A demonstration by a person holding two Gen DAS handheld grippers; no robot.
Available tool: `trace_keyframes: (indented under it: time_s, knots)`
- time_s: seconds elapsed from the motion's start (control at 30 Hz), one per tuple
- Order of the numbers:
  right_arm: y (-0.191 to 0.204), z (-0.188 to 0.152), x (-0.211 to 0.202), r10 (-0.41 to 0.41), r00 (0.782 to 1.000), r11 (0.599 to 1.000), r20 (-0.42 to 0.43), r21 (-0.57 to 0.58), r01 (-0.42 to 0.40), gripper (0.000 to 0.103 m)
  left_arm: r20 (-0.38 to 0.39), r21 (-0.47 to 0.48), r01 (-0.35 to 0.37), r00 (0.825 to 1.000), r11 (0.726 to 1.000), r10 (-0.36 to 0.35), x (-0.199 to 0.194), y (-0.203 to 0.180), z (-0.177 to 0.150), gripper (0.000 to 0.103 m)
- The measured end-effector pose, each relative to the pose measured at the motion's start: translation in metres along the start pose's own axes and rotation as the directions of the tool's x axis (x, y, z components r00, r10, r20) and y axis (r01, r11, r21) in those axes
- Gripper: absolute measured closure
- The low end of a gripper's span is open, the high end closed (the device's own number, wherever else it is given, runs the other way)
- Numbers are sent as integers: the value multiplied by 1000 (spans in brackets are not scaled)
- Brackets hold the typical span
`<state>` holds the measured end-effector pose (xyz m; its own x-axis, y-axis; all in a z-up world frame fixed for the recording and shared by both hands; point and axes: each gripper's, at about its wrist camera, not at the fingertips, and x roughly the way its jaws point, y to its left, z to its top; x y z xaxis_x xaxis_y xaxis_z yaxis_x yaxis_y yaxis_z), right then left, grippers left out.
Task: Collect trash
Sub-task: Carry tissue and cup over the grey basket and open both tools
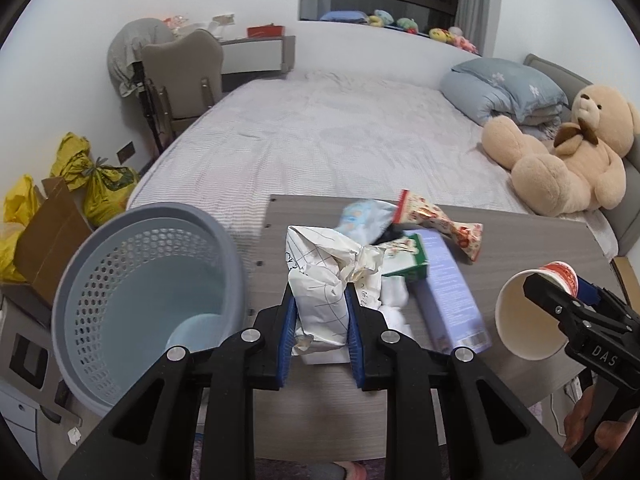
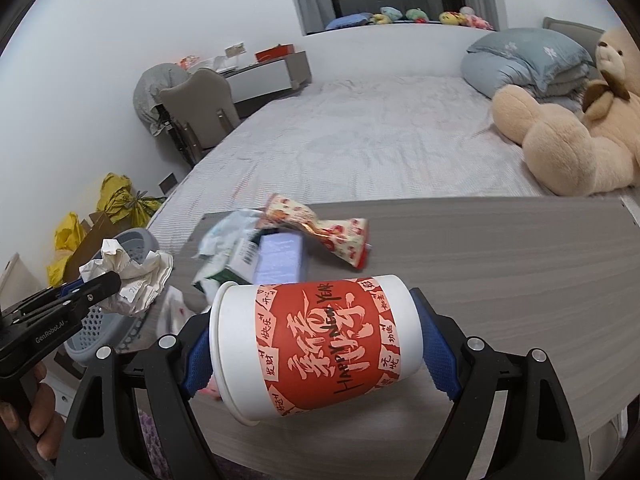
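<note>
My left gripper (image 1: 320, 320) is shut on a crumpled white paper wad (image 1: 324, 280), held above the grey wooden table (image 1: 320, 412); the wad (image 2: 132, 276) and the left gripper (image 2: 96, 288) also show in the right wrist view. My right gripper (image 2: 316, 340) is shut on a red and white paper cup (image 2: 316, 344) lying sideways between its blue pads, rim to the left. From the left wrist view the cup (image 1: 532, 312) hangs at the right, its mouth facing me. A grey perforated bin (image 1: 144, 304) stands left of the table.
On the table lie a red patterned snack wrapper (image 1: 440, 220), a lilac box (image 1: 448, 288), a green carton (image 1: 408, 260) and white wrappers. Behind is a bed (image 1: 320, 132) with a teddy bear (image 1: 560, 152). Yellow bags (image 1: 96, 176) and a cardboard box (image 1: 52, 232) sit at left.
</note>
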<state>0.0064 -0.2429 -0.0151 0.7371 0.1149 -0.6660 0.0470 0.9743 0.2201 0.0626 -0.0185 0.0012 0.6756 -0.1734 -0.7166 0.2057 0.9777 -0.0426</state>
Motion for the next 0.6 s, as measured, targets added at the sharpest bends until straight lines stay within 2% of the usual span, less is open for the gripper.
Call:
trace_keyframes:
  time_s: [0.17,0.33,0.6]
  knots:
    - [44,12,11,65,998,997,-3,-49,-65,22,9,-50,-68,998,996,69,-4,45,-5,80]
    - [97,20,27,135,991,983,-24,-123,-137,22,-18,-101,-116,993,988,115,-2,90,-15,80]
    - [184,24,63,239,966,944,-96,-212,-254,22,-60,-159,-180,983,971,173,3,150,-27,80]
